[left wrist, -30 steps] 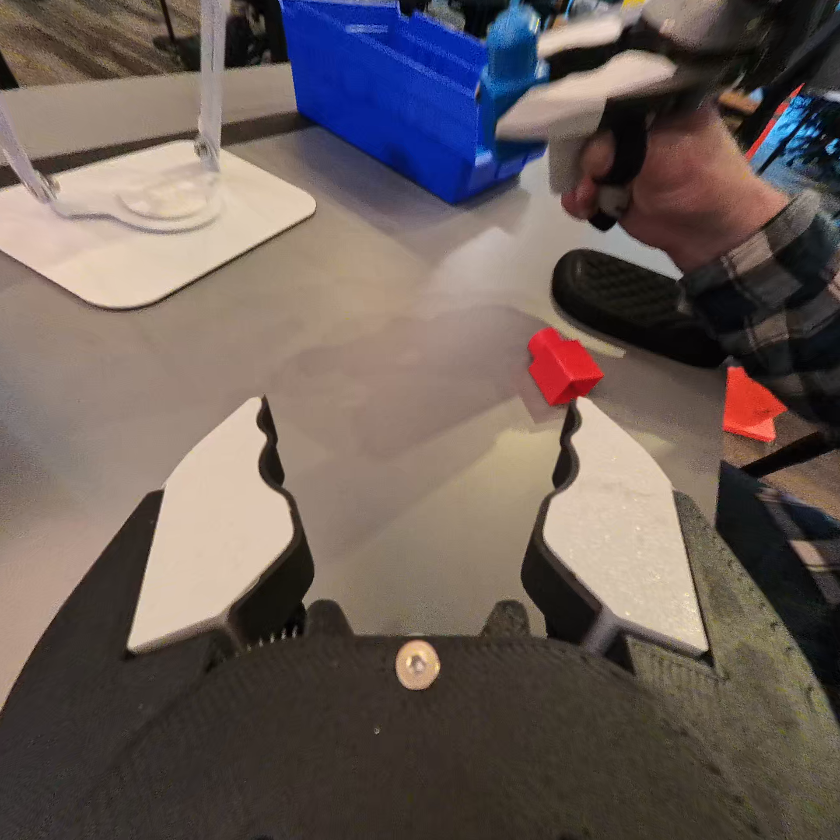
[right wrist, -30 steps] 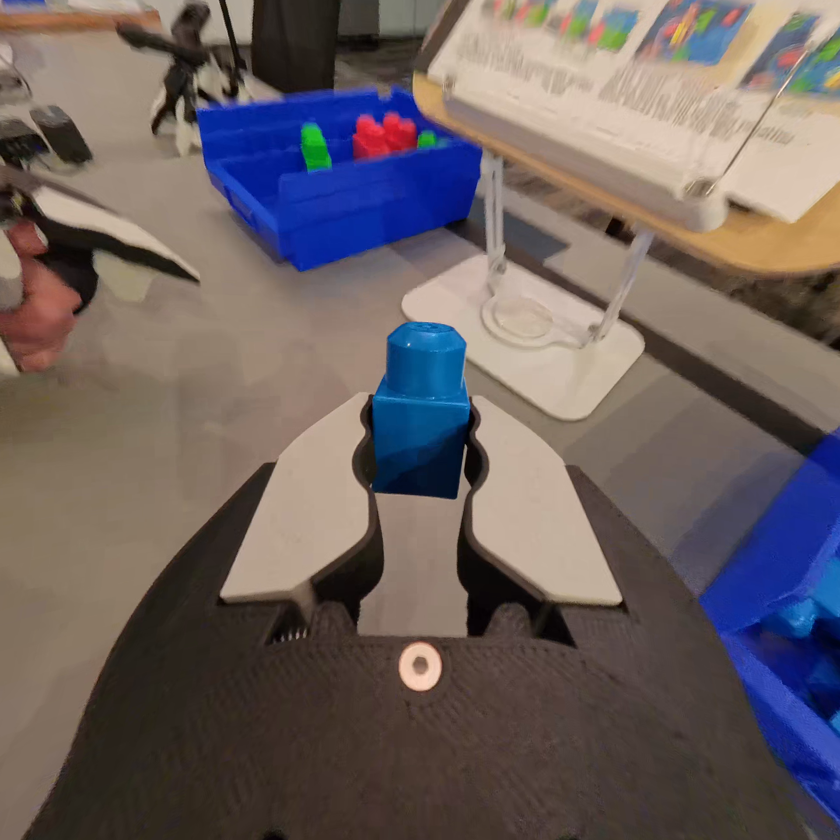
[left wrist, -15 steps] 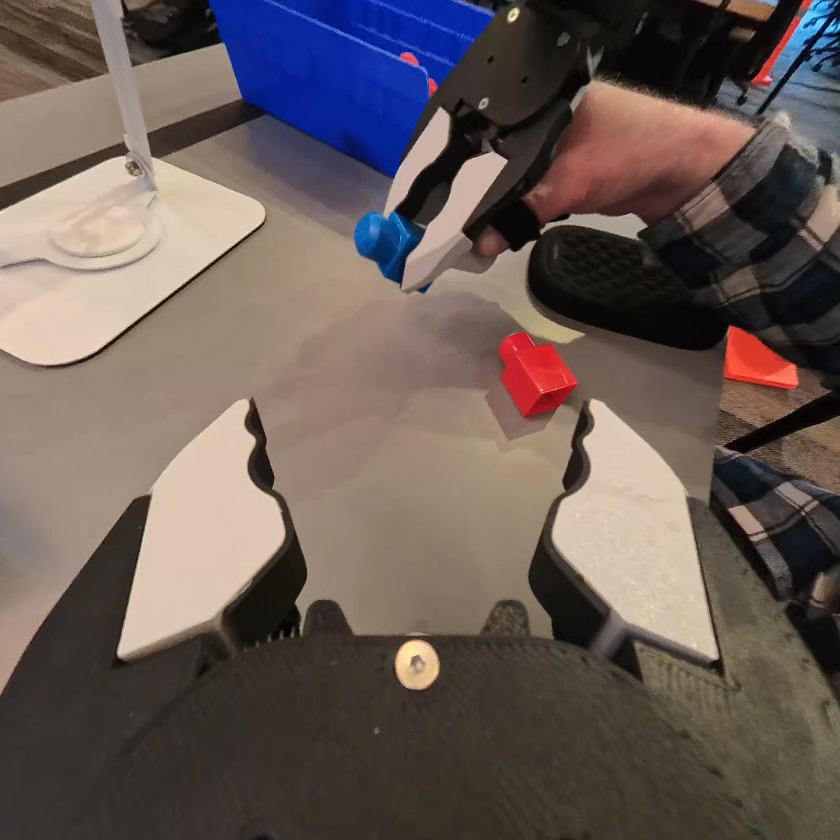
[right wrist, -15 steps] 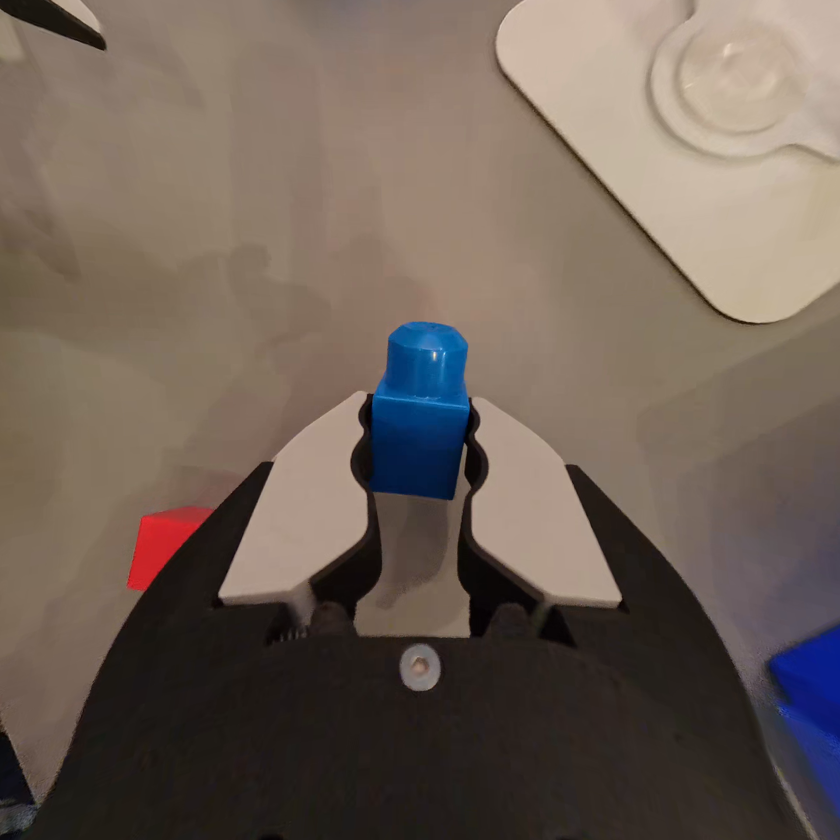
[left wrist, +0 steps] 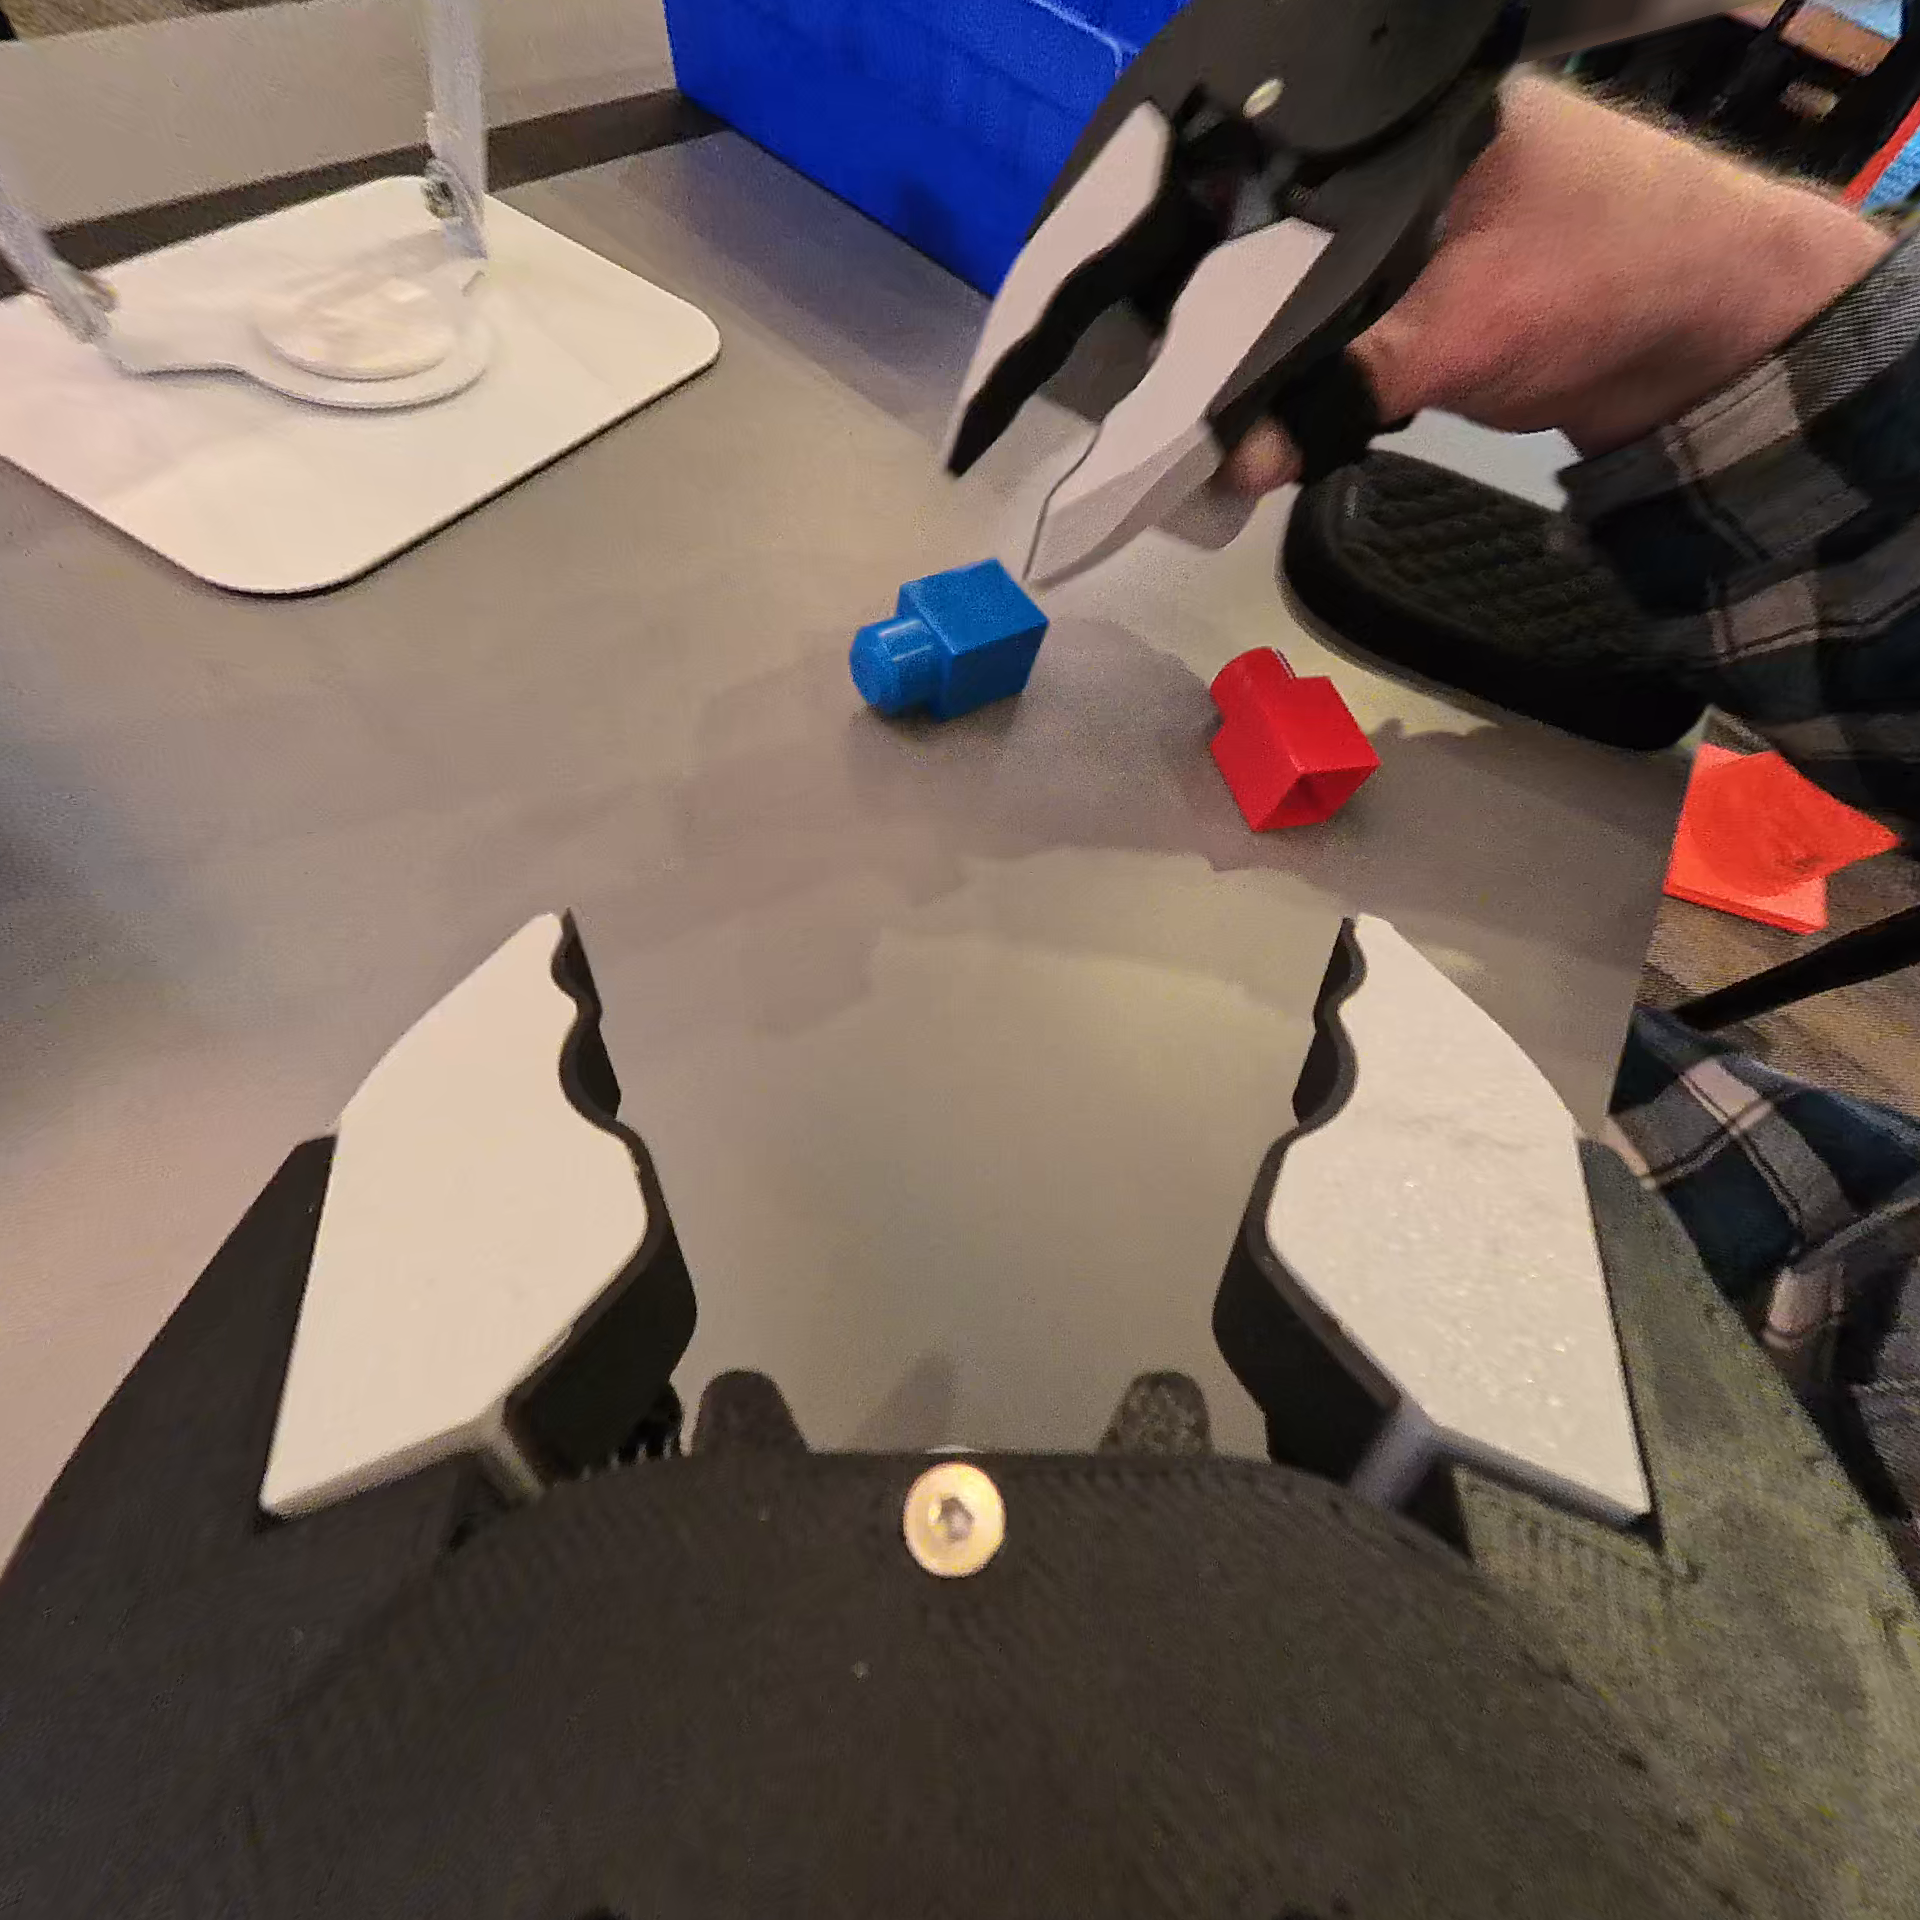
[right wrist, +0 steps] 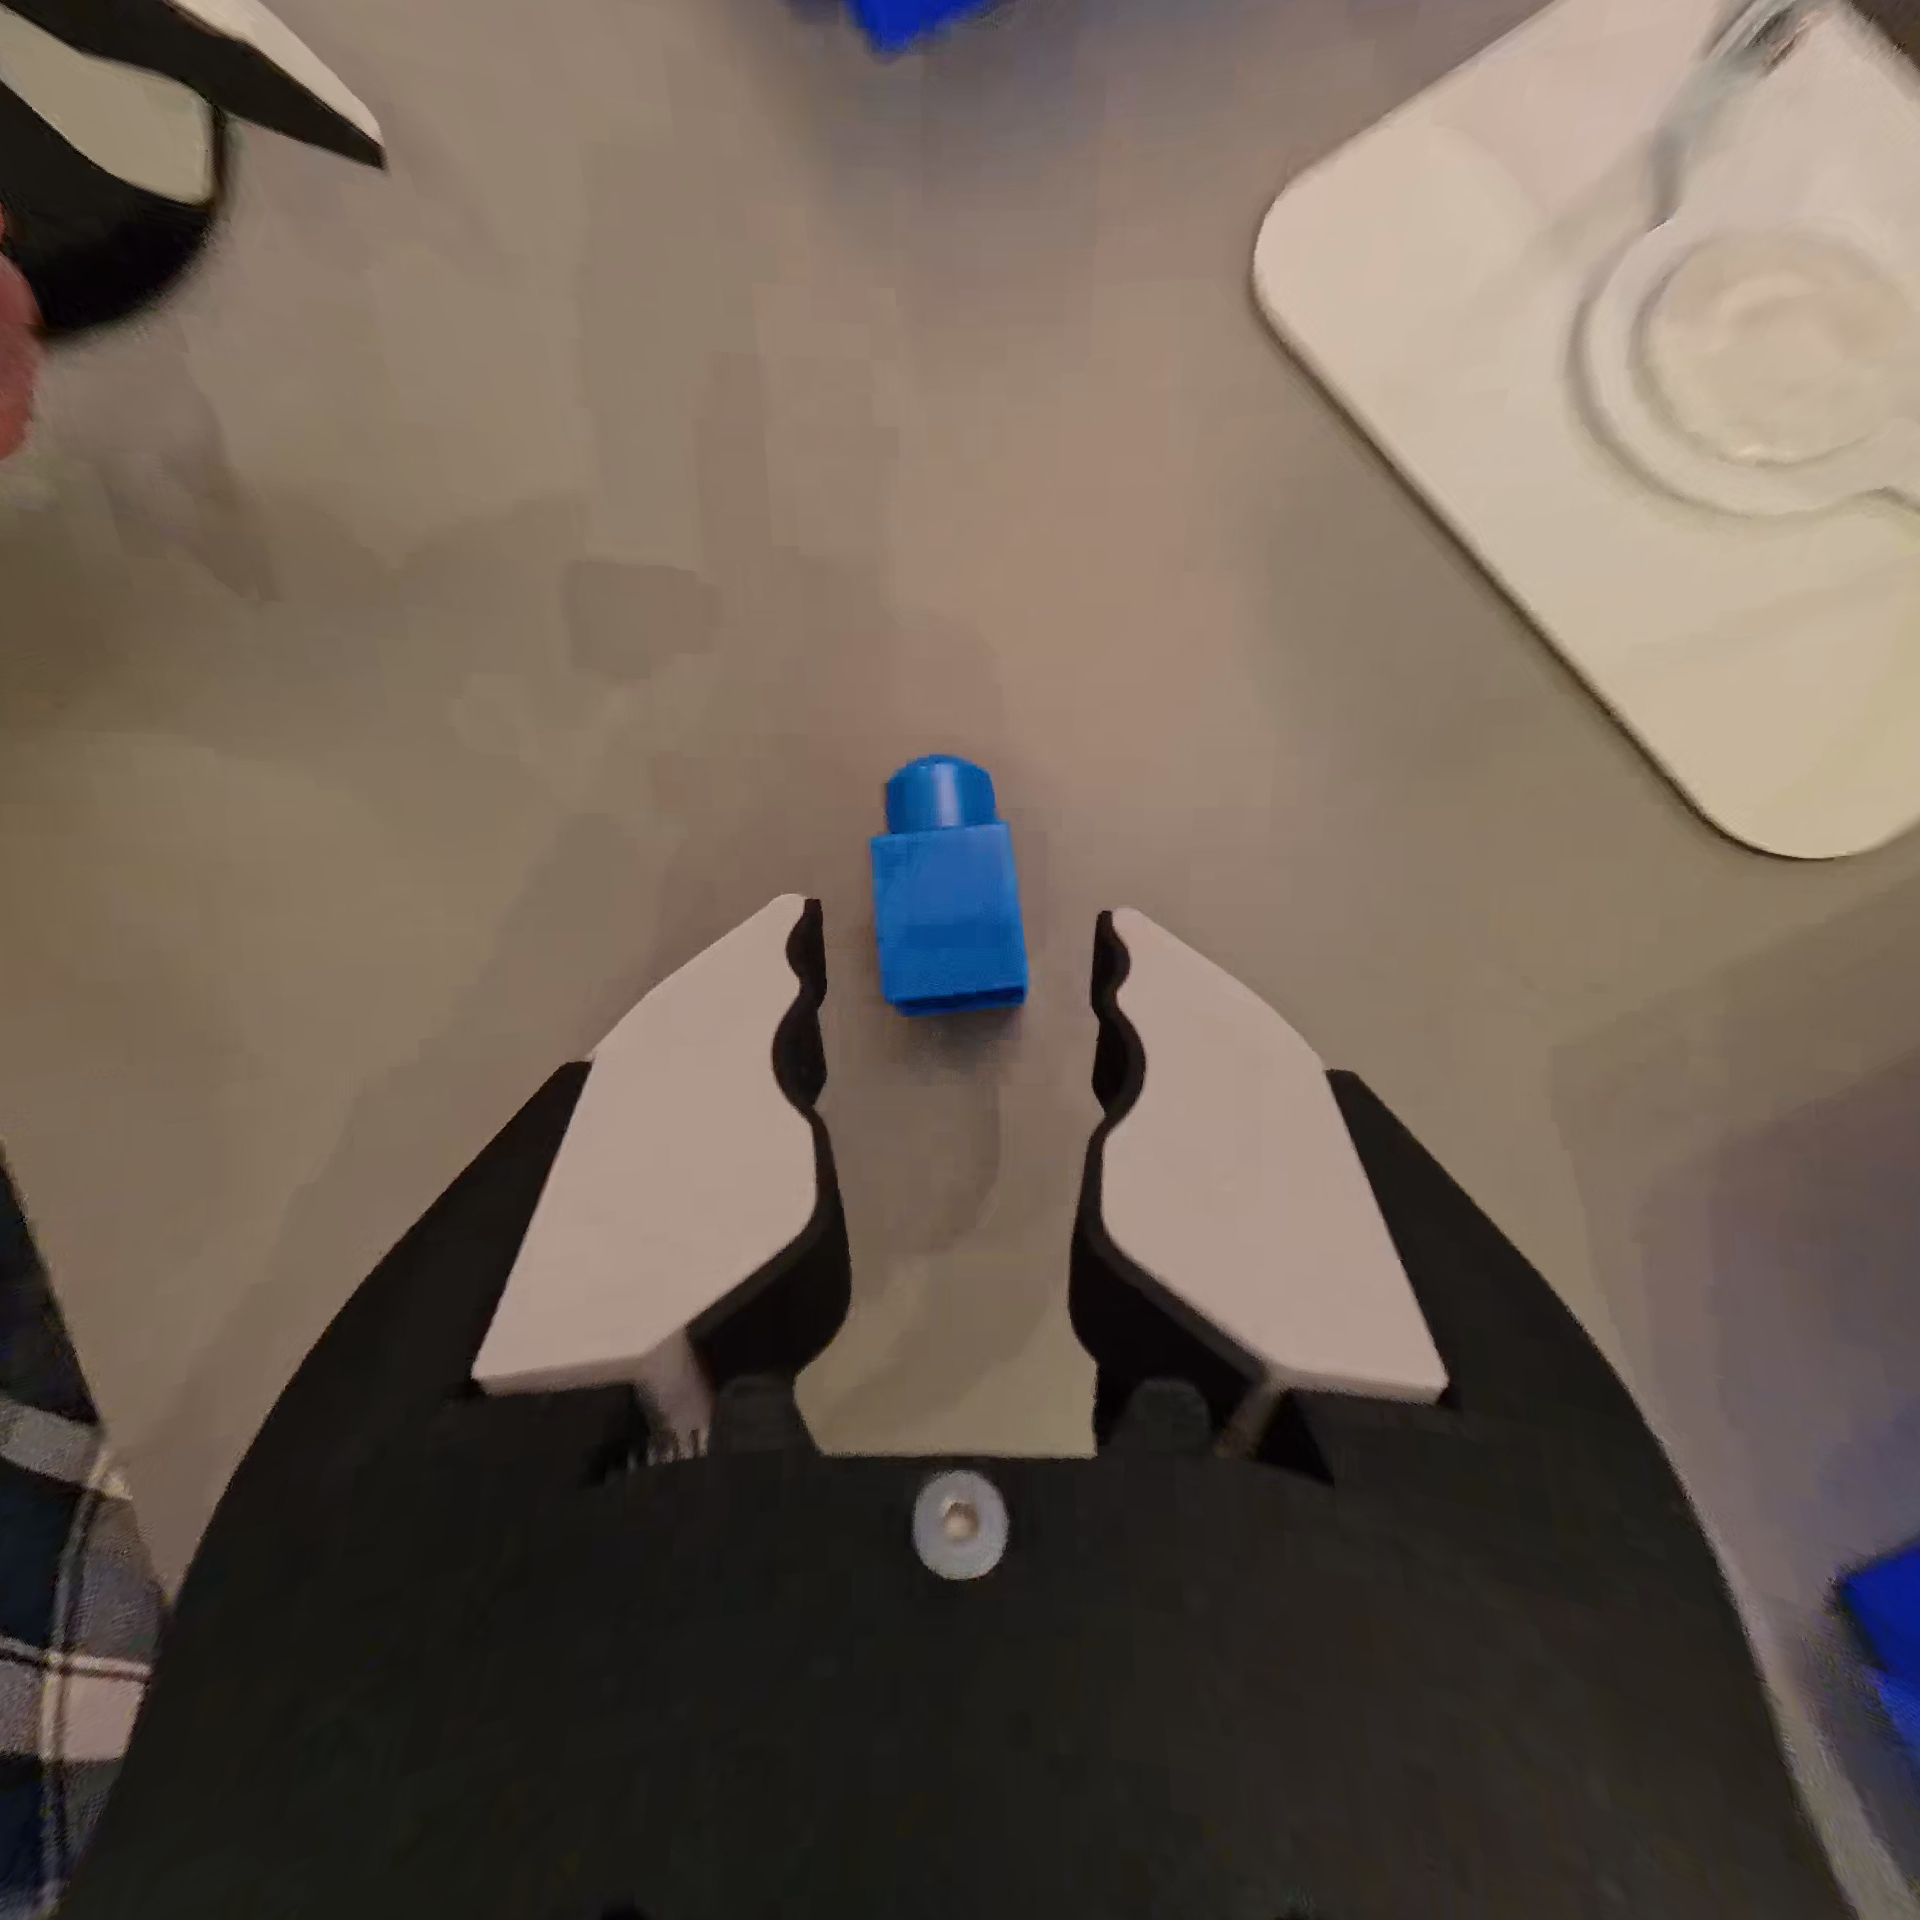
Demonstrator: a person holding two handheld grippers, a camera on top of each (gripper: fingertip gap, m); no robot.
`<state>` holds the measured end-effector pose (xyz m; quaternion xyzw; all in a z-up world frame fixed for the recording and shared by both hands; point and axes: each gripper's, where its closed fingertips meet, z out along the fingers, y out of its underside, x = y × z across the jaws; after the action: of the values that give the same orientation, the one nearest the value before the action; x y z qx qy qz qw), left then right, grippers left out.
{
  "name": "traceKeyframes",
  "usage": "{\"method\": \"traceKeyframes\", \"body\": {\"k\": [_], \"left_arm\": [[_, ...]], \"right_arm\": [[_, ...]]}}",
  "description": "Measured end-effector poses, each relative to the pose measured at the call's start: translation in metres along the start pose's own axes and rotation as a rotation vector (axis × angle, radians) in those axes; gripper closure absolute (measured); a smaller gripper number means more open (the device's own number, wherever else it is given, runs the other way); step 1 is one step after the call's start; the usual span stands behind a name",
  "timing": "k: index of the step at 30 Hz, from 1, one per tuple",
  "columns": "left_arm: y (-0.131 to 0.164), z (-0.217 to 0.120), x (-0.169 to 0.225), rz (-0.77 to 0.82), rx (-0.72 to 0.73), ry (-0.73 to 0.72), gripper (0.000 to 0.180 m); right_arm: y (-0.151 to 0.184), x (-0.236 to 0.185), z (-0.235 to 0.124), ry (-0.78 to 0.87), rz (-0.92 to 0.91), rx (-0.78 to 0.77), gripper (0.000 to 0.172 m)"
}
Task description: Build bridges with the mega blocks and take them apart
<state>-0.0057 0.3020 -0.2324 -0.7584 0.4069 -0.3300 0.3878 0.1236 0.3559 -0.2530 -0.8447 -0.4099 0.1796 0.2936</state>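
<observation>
Lying on its side on the grey table (right wrist: 520, 831), the blue block (right wrist: 948, 914) is the landmark for everything else. Its stud points away from the right gripper (right wrist: 958, 935), whose two fingers stand apart on either side of the block's open end, with a clear strip of table showing between each pad and the block; nothing is clamped, and the left wrist view shows this gripper (left wrist: 992, 520) raised just above the block, its lower fingertip close to the block's upper corner, with a hand (left wrist: 1579, 312) behind it. Beside the blue block, towards the person's plaid sleeve (left wrist: 1787, 499), a red block (left wrist: 1288, 738) also lies tipped over, hollow base up and outward, well apart from any finger. Nearer than the blue block, the left gripper (left wrist: 956, 935) hangs with its fingers spread wide over bare table. Beyond the blue block sit a blue bin (left wrist: 914, 114) and a white stand base (left wrist: 343, 416).
</observation>
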Motion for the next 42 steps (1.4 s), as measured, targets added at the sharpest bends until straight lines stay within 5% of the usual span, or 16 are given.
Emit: {"method": "traceKeyframes", "body": {"k": [4, 10, 13, 17, 25, 31, 36, 42], "left_arm": [[-0.001, -0.037, -0.009, -0.036, 0.075, -0.048, 0.055], [-0.004, -0.061, -0.011, -0.063, 0.142, -0.009, 0.059], [-0.008, -0.063, -0.01, -0.057, 0.175, 0.006, 0.063], [0.005, -0.058, -0.012, -0.057, 0.128, 0.028, 0.059], [0.016, -0.055, -0.023, 0.103, 0.059, -0.086, 0.063], [0.014, -0.08, 0.027, 0.229, 0.099, -0.102, 0.066], [0.011, -0.079, 0.039, 0.1, 0.132, -0.031, 0.063], [-0.02, -0.065, 0.022, 0.269, 0.067, -0.024, 0.065]], "right_arm": [[-0.006, -0.033, -0.058, 0.082, 0.066, 0.247, 0.13], [0.05, -0.087, -0.116, 0.268, 0.227, 0.483, 0.137], [0.071, -0.087, -0.138, 0.38, 0.255, 0.56, 0.139], [0.047, -0.07, -0.158, 0.566, 0.102, 0.599, 0.15], [0.031, -0.095, -0.099, 0.504, -0.061, 0.486, 0.15], [0.043, -0.129, -0.117, 0.517, -0.081, 0.49, 0.144], [0.035, -0.107, -0.117, 0.491, -0.014, 0.485, 0.129], [0.008, -0.046, -0.062, 0.241, -0.096, 0.288, 0.12]]}}
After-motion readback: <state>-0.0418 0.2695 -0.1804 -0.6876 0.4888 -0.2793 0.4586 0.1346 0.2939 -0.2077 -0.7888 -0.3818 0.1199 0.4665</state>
